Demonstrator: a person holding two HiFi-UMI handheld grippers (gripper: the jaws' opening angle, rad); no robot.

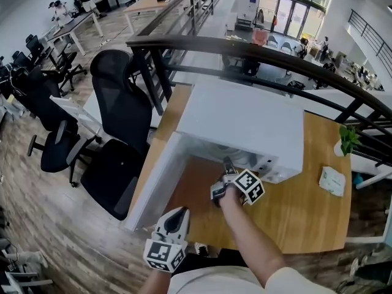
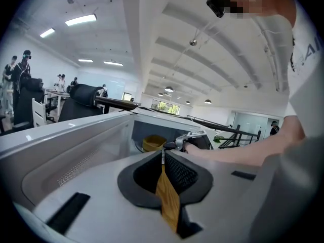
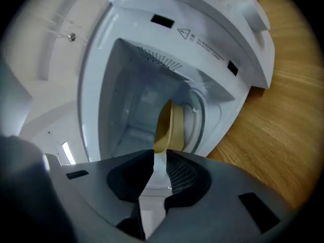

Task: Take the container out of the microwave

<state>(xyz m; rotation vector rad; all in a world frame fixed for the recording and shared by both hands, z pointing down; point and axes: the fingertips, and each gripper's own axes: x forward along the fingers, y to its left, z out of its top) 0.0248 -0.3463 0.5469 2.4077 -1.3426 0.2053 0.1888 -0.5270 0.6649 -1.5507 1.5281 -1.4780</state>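
Observation:
A white microwave (image 1: 245, 121) stands on the wooden table (image 1: 306, 213) with its door (image 1: 156, 179) swung open to the left. Inside it, a yellow container (image 3: 169, 128) sits on the turntable; the left gripper view also shows the container (image 2: 153, 143). My right gripper (image 1: 228, 164) reaches into the oven's mouth. Its jaws stand a little apart with nothing between them, and the container lies just beyond the right gripper (image 3: 154, 156). My left gripper (image 1: 177, 216) hangs back at the table's near edge, shut and empty, pointing at the cavity (image 2: 162, 155).
Black office chairs (image 1: 122, 109) stand left of the table, close to the open door. A dark railing (image 1: 245, 45) curves behind the microwave. A small plant in a white pot (image 1: 346, 141) and a white packet (image 1: 332, 180) are at the table's right edge.

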